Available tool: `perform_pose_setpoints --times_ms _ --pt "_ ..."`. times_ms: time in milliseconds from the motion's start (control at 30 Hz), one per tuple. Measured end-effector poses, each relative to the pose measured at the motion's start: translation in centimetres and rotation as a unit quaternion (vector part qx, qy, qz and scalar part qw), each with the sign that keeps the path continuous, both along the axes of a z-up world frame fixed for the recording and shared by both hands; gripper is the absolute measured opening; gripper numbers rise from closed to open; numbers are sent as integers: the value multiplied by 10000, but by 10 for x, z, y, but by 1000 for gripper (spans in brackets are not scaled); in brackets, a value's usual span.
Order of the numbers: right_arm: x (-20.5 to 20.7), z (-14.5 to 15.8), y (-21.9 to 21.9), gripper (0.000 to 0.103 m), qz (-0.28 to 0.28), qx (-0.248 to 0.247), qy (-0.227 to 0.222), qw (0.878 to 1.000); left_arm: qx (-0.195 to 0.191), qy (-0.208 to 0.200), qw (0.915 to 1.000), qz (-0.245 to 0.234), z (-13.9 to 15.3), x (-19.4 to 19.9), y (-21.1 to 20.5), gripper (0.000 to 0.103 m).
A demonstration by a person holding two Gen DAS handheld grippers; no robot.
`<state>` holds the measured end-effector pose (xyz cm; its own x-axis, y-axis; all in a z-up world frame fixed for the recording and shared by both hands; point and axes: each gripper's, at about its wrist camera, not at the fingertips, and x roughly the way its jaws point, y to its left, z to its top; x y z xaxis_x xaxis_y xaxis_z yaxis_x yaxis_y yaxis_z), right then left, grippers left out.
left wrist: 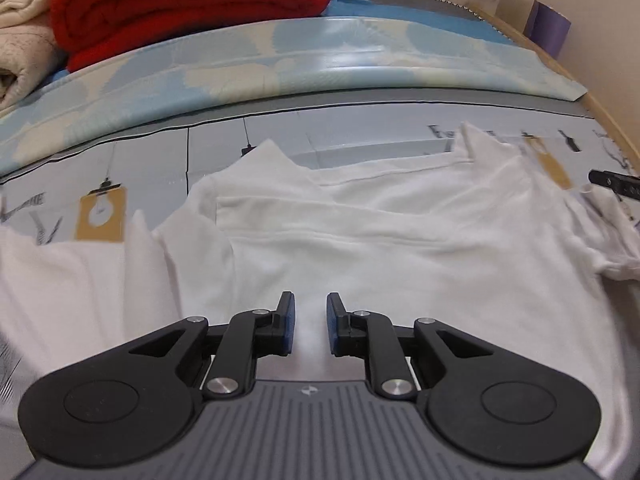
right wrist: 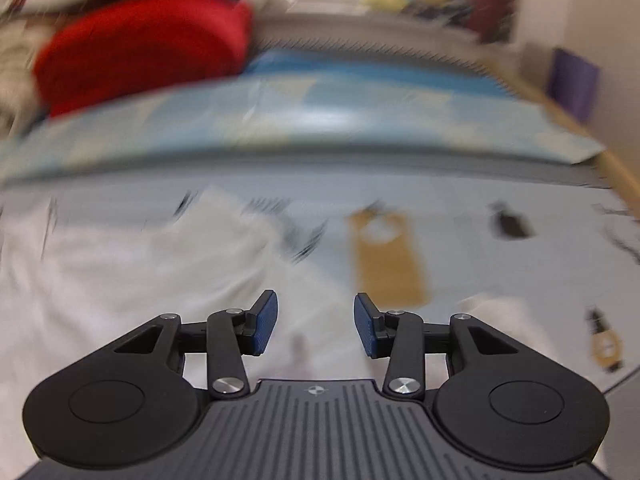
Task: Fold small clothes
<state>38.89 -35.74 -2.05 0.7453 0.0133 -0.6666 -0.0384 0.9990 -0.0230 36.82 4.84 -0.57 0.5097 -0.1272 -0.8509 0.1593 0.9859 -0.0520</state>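
Our left gripper (left wrist: 311, 322) hangs over the white garment (left wrist: 360, 232) with its jaws a narrow gap apart and nothing pinched between them. Our right gripper (right wrist: 316, 326) stands wider open, also empty; that view is badly blurred, so we think its fingers hover just above the garment's edge without touching. The garment lies spread and partly folded on the printed table cover (left wrist: 168, 148). Beyond it sit a folded red blanket (left wrist: 180, 4) and cream cloths (left wrist: 20, 20).

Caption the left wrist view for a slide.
Left gripper, open and empty, above a rumpled white garment on a patterned tabletop.
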Motion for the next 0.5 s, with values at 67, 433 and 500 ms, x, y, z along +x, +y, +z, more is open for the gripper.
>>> perform_pose_setpoints --times_ms 67,433,500 --pt "-5 8 -35 45 -385 71 -135 9991 -12 165 9998 122 20 -22 -5 20" --pt "-25 -41 -184 46 -1400 997 615 9832 -477 117 9981 374 35 -121 3 32" --pt "-28 -48 -176 46 -1122 1015 713 9859 -451 62 9982 397 29 -109 5 32"
